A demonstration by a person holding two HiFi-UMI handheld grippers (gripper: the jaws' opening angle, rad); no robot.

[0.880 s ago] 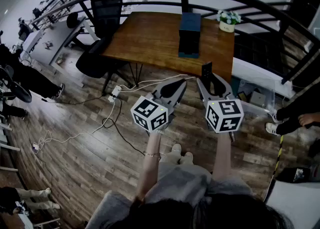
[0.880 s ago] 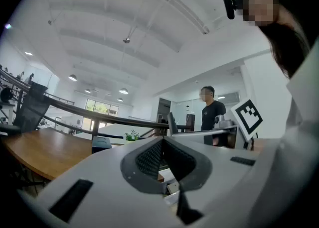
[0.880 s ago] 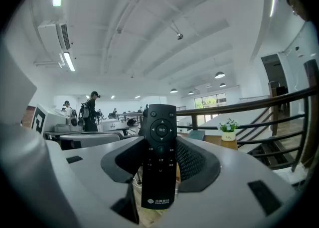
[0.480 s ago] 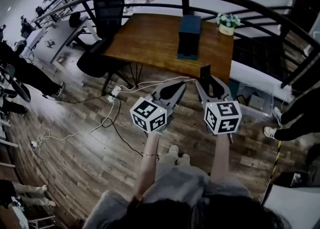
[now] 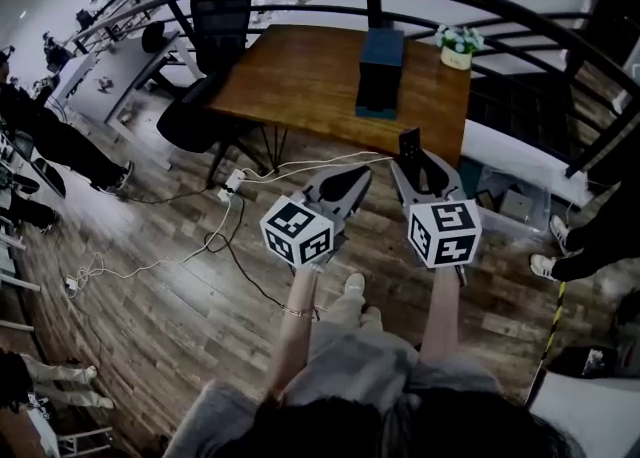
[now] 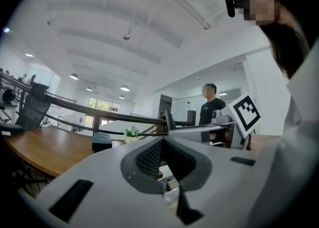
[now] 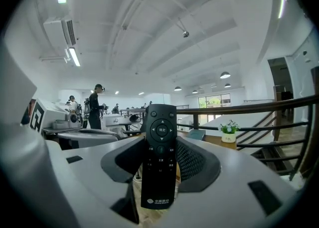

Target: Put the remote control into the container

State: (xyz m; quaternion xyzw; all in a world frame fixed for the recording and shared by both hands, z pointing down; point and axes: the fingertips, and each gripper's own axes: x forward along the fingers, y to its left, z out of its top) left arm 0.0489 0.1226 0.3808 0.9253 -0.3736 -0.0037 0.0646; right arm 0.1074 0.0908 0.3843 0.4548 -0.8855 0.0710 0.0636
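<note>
Head view: the left gripper (image 5: 360, 170) and the right gripper (image 5: 410, 158) hang side by side above the wooden floor (image 5: 150, 316). They are short of the bench (image 5: 290, 76), where the dark container (image 5: 380, 71) stands. The remote control (image 5: 410, 139) sticks up from the right gripper's tips.

Left gripper view: its jaws are together, with nothing between them.

Right gripper view: the jaws clamp the remote control upright, buttons facing the camera.

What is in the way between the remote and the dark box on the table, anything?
Nothing visible. The remote is held in the right gripper's jaws, short of the table. Only open air and bare tabletop lie between it and the dark container. The flower pot stands off to the side.
</note>
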